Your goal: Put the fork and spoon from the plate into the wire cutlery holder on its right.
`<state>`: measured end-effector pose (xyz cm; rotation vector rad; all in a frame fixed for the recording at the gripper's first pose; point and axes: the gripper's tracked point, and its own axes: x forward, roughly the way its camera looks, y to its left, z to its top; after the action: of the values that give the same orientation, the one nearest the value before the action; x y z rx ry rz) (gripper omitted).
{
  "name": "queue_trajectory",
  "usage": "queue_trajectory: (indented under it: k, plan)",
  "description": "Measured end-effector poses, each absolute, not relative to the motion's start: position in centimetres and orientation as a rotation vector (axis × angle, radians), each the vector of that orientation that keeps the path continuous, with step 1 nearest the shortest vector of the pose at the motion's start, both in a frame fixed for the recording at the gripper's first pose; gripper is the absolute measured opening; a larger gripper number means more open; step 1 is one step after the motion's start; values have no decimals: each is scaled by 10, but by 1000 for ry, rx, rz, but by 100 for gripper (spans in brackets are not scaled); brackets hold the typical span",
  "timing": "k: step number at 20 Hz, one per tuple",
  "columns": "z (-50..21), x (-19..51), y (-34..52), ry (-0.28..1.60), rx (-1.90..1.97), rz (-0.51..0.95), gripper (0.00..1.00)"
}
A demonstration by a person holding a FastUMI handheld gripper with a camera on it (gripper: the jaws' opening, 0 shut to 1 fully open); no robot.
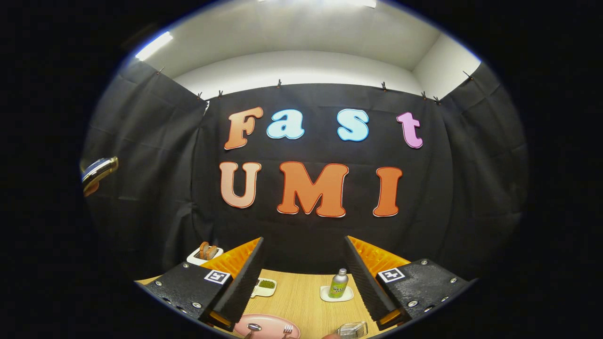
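Wooden table [301, 294] in black-cloth booth; gripper [301, 282] wide, empty, high above; spoon [253, 328] and fork [287, 330] on pink plate [269, 321]; wire cutlery holder [353, 329] just right; risk: thin handles slipping from pads.

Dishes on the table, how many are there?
4, maybe more hidden by the claw, which is open. A pink plate sits between its fingers, a green-filled dish and the bottle's dish lie beyond, and a bread tray sits farthest.
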<state>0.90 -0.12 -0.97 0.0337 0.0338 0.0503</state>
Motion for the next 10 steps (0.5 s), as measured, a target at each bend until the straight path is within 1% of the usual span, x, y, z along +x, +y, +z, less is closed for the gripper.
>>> queue_trajectory:
  k: [10]
  plan:
    - [-52,8,9,152,30,61,98]
